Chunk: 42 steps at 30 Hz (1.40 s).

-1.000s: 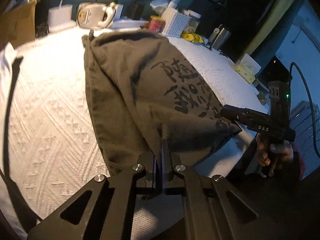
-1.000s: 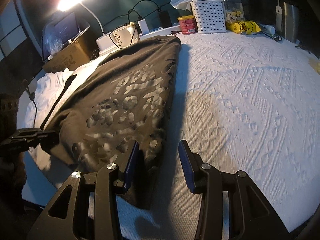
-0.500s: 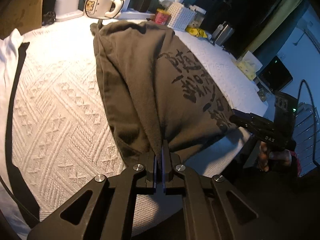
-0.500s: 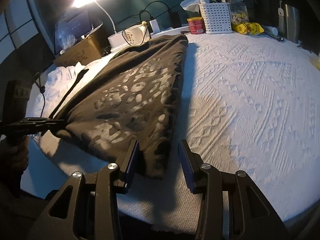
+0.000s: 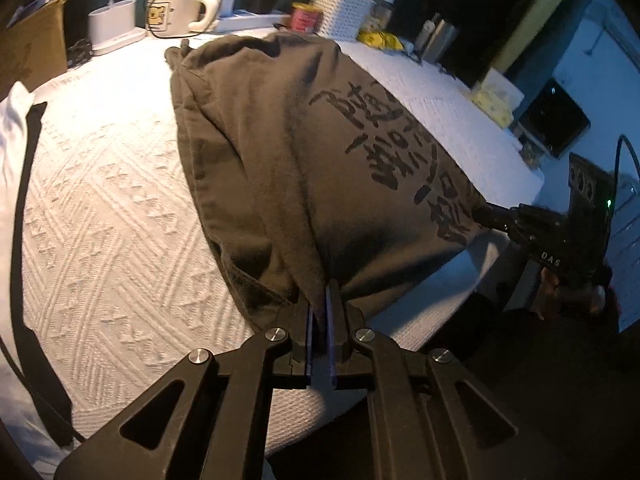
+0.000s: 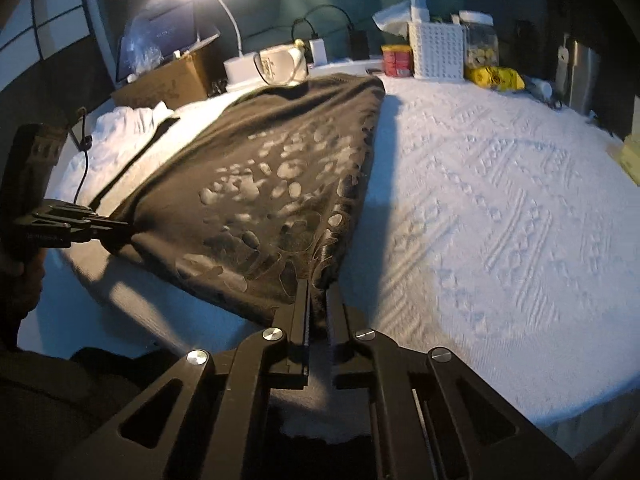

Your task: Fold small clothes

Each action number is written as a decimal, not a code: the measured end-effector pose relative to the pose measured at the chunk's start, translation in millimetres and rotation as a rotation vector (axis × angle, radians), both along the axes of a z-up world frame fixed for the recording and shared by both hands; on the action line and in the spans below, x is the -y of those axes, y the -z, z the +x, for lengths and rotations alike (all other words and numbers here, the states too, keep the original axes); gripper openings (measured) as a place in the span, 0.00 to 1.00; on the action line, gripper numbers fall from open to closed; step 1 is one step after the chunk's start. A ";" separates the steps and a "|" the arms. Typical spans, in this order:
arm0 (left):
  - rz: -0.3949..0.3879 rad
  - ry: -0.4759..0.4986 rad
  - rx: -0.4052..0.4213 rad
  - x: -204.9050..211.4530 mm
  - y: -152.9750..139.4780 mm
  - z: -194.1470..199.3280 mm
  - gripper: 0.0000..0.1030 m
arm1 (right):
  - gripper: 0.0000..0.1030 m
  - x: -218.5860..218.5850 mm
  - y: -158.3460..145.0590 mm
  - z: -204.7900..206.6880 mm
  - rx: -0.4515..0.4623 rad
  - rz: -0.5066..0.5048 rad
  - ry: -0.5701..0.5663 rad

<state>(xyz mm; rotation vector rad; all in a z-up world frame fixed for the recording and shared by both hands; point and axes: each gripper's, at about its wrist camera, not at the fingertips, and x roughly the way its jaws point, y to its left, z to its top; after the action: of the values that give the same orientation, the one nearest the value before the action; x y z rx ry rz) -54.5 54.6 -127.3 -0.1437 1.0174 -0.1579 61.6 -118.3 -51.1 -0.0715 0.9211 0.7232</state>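
On the left, the left tool is clamped narrow on the near left corner of the shirt, as it was a second ago; the cloth rises taut from its pads. The shirt, olive with dark print, lies lengthwise on the white cover of the desk, its far end by the mug, its near edge lifted off the cover between the two tools. To the right, the change: the right tool, which stood wide beside the hem a second ago, has now closed on the near right corner, with cloth pinched between its pads. With both near corners gripped, the shirt seems ready for the next fold, likely carrying the near edge up toward the far end. An uneven pull would skew the edge.
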 end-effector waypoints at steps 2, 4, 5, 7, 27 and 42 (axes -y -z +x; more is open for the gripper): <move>0.006 -0.007 -0.003 -0.1 -1.1 0.3 0.05 | 0.07 2.3 0.3 -4.3 0.005 -0.005 0.004; 0.016 -0.002 -0.006 3.5 -2.5 0.5 0.05 | 0.06 3.5 -3.4 -7.8 0.012 -0.014 0.009; 0.021 0.001 -0.008 6.8 -3.0 0.6 0.05 | 0.06 5.2 -5.5 -9.8 0.017 -0.018 0.016; 0.023 0.019 -0.013 15.0 -2.4 0.2 0.05 | 0.06 10.9 -6.6 -12.9 0.015 -0.027 0.034; 0.225 -0.034 -0.044 7.7 -27.1 10.2 0.14 | 0.07 43.9 -10.9 -20.6 -0.047 -0.019 0.078; 0.291 -0.104 0.058 -6.4 -40.8 76.7 0.46 | 0.51 38.6 -23.0 43.1 0.028 -0.080 0.101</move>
<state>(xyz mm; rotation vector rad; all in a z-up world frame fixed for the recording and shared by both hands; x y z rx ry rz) 22.2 61.0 -86.5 0.0724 0.9615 0.0810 104.7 -156.9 -28.1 -0.1047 0.9207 0.5904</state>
